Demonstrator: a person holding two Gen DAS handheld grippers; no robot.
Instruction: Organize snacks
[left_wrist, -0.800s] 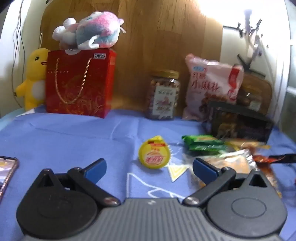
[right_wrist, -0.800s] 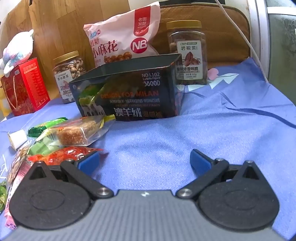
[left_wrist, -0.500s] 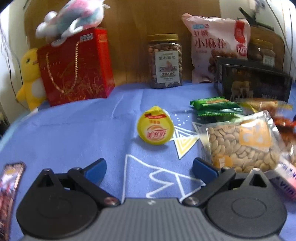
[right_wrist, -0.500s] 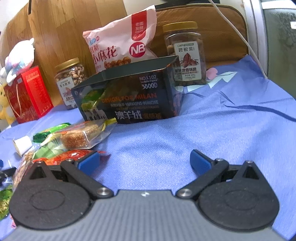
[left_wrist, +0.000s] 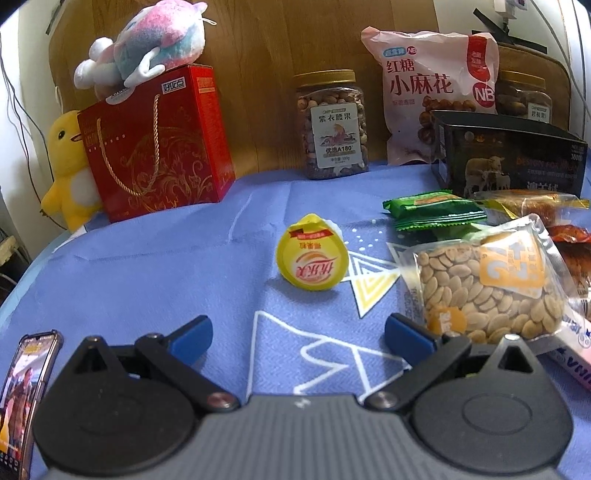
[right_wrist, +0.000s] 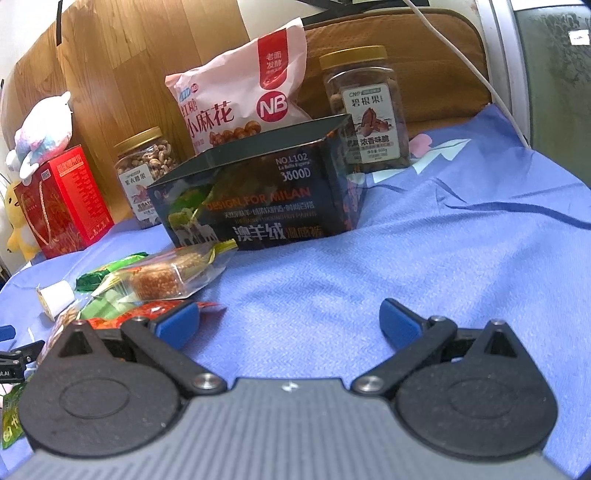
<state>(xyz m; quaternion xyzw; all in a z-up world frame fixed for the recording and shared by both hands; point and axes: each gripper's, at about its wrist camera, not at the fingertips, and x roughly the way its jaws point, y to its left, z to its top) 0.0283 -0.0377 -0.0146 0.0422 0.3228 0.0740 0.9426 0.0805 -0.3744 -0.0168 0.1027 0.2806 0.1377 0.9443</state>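
Two grippers, left (left_wrist: 297, 334) and right (right_wrist: 290, 321), spread wide, empty, above blue cloth (right_wrist: 461, 258). Beyond: one yellow cup (left_wrist: 312, 256), one peanut packet (left_wrist: 484, 284), two green wrappers (left_wrist: 434, 212), perhaps more behind. Then one black box (right_wrist: 258, 192); farthest, two nut jars (left_wrist: 334, 123), one pink bag (left_wrist: 430, 88).

The left tongs (left_wrist: 297, 334) have advanced toward the yellow cup (left_wrist: 312, 254); the peanut packet (left_wrist: 484, 280) now lies just beside their right finger.
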